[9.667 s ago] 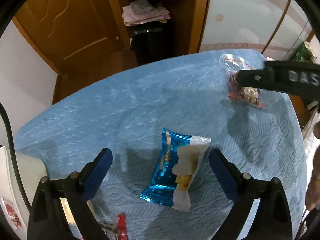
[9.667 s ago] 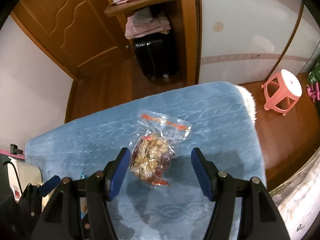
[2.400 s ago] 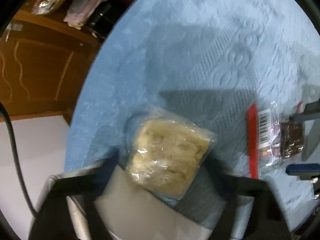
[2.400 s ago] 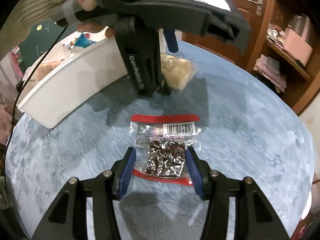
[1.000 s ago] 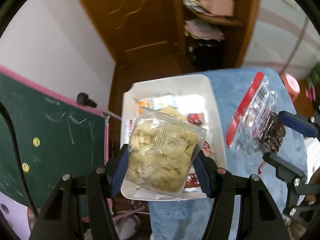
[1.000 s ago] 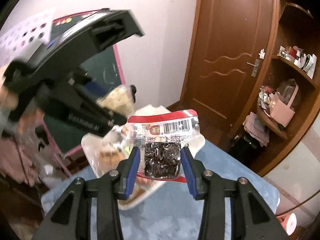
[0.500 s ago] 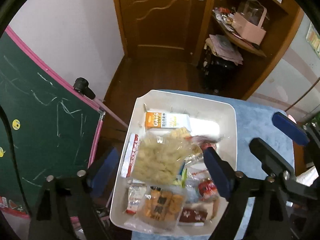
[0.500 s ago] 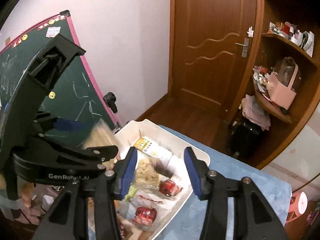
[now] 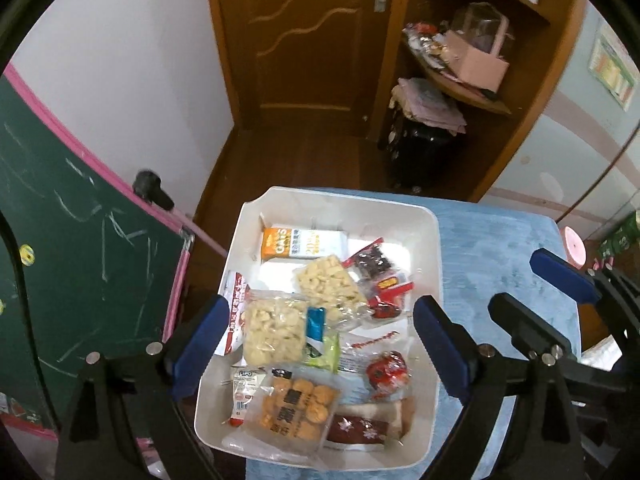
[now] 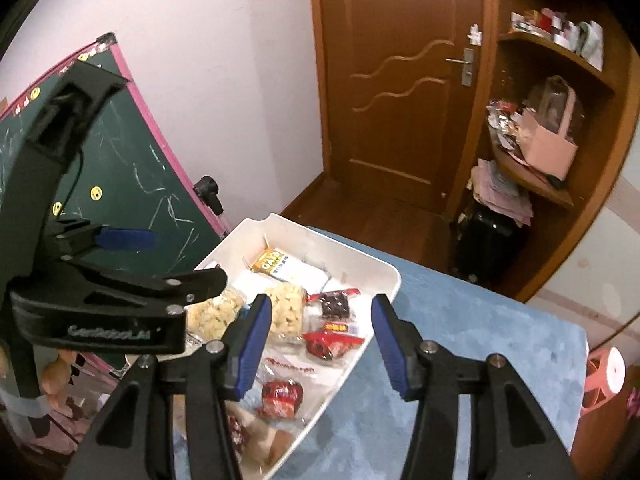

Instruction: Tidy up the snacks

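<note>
A white bin (image 9: 435, 248) sits at the left end of the blue table (image 9: 500, 248) and holds several snack packs. A clear bag of pale puffs (image 9: 330, 284) lies in its middle, beside a small pack of dark snack (image 9: 374, 262) with a red strip. My left gripper (image 9: 320, 332) hovers above the bin, open and empty. My right gripper (image 10: 318, 340) is open and empty above the bin's (image 10: 394, 276) right rim; the puff bag (image 10: 286, 312) and dark pack (image 10: 334, 304) show below it. The left gripper (image 10: 132, 256) shows at the left of the right wrist view.
A green chalkboard (image 9: 60, 240) with a pink frame stands left of the bin. A wooden door (image 9: 304, 40) and shelves (image 9: 472, 80) with a black suitcase (image 9: 420, 152) are behind. A pink stool (image 10: 606, 376) stands off the table's right end.
Both grippers let go of their packs over the bin. The puff bag and the dark snack pack now lie in the bin, and both grippers have lifted away open.
</note>
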`<act>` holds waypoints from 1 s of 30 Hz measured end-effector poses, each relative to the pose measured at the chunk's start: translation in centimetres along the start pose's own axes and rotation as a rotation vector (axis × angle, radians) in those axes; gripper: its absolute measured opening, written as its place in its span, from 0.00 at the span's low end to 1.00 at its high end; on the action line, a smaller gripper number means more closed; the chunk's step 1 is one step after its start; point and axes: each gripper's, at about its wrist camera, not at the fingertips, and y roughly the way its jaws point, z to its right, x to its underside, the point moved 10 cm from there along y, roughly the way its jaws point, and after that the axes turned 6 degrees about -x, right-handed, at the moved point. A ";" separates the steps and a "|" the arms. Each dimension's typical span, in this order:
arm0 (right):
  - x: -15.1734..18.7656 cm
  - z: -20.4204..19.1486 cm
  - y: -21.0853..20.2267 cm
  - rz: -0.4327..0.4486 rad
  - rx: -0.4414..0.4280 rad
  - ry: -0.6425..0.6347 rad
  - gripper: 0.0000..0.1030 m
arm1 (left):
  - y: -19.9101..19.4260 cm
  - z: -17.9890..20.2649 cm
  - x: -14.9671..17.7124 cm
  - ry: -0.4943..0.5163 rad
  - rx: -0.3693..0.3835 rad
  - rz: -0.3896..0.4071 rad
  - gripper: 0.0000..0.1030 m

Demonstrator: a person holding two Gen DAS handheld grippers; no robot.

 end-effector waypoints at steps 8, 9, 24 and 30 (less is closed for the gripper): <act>1.0 1.7 -8.0 0.064 0.029 0.072 0.51 | -7.6 4.0 1.2 0.002 0.040 0.088 0.90; 1.3 1.8 -9.3 0.074 0.030 0.075 0.51 | -8.6 4.5 1.5 -0.002 0.048 0.099 0.90; 10.4 2.8 -22.7 0.136 0.094 0.118 0.62 | -18.2 12.6 11.9 0.022 0.107 0.178 0.99; 16.0 3.1 -24.1 0.100 0.110 0.168 0.63 | -19.1 14.0 17.5 0.030 0.063 0.195 0.99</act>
